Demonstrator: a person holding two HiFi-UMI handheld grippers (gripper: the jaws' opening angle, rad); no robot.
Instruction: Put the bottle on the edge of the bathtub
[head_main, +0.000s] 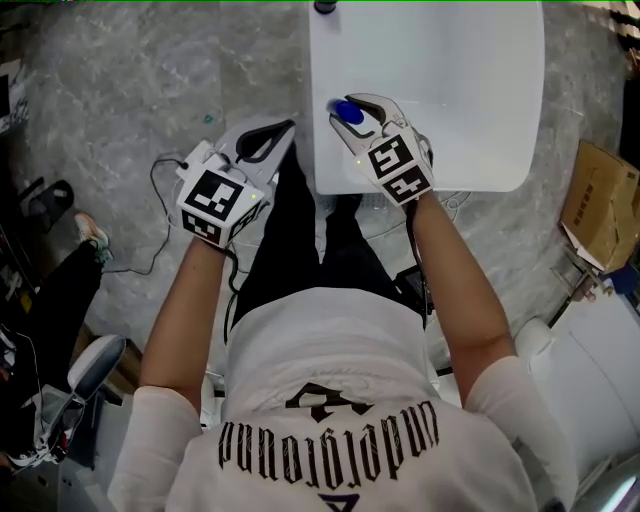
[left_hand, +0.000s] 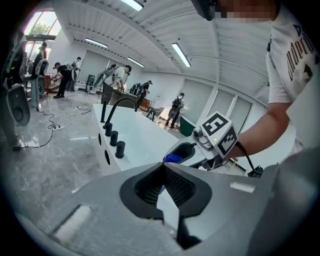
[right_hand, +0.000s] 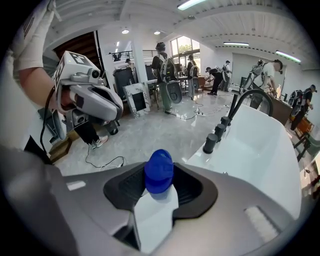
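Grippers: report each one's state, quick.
Left gripper: closed, empty.
Right gripper: closed on the bottle.

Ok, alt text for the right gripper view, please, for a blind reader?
The right gripper is shut on a white plastic bottle with a blue cap. Beyond it to the right lies a white bathtub with a curved black tap; the left gripper shows at upper left over a grey marble floor.

One bottle (right_hand: 159, 171), one bathtub (head_main: 460, 90) — two tools (head_main: 288, 127) (head_main: 352, 108).
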